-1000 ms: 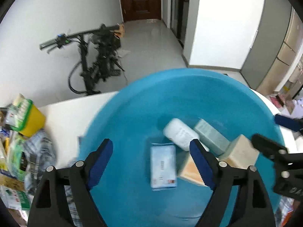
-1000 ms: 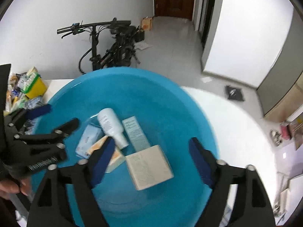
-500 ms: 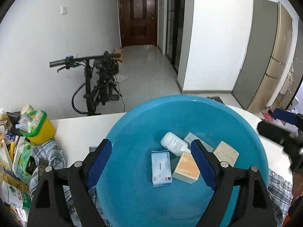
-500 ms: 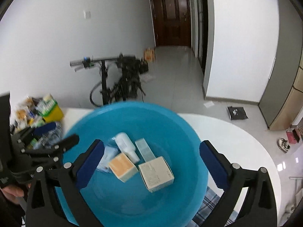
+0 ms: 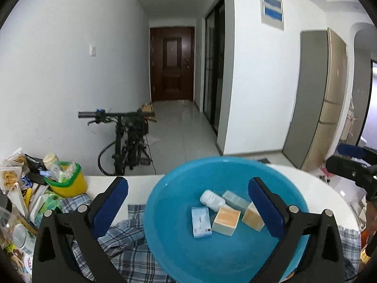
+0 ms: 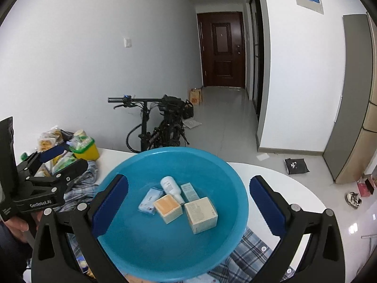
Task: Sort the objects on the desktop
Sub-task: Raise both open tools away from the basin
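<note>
- L gripper opening wide, pads clamp nothing; R gripper spread, empty.
- Blue basin at 12 o'clock holds bottle + boxes.
- I judge: between picks; next, clutter pile at 9 o'clock.

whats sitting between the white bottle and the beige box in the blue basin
A slim pale teal box lies between the white bottle and the beige box in the blue basin, clearest in the right wrist view.
</note>
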`<control>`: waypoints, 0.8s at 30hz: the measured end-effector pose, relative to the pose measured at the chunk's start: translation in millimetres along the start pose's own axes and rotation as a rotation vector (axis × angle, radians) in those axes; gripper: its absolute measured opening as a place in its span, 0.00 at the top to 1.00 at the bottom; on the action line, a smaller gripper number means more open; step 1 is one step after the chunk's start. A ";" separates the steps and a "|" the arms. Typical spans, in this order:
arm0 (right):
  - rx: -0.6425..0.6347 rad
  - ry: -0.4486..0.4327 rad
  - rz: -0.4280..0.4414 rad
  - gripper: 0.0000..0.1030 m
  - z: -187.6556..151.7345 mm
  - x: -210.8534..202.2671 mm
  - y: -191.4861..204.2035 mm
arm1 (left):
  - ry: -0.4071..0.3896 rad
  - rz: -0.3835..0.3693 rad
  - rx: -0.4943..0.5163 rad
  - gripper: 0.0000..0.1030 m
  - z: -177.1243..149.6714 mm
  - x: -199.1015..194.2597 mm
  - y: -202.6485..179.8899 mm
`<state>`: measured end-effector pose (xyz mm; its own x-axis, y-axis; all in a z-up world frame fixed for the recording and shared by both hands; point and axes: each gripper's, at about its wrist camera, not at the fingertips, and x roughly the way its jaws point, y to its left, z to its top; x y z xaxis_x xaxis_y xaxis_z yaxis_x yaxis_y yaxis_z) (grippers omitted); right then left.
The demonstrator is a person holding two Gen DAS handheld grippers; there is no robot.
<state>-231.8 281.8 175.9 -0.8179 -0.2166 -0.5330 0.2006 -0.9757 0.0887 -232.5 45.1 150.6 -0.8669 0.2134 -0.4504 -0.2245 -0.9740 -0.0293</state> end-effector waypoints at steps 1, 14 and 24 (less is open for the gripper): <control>0.001 -0.007 0.007 0.01 -0.3 -7.4 1.1 | -0.015 -0.004 -0.003 0.00 0.2 -7.3 0.1; -0.060 -0.060 0.027 0.00 -13.8 -88.0 25.0 | -0.123 -0.011 0.010 0.00 -6.8 -99.5 -5.5; -0.070 -0.074 0.116 0.01 -45.2 -133.9 48.9 | -0.199 -0.015 0.045 0.00 -28.5 -170.4 -11.0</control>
<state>-88.0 264.7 213.5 -0.8243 -0.3318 -0.4588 0.3310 -0.9398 0.0852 -69.6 17.3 202.3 -0.9331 0.2434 -0.2648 -0.2543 -0.9671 0.0072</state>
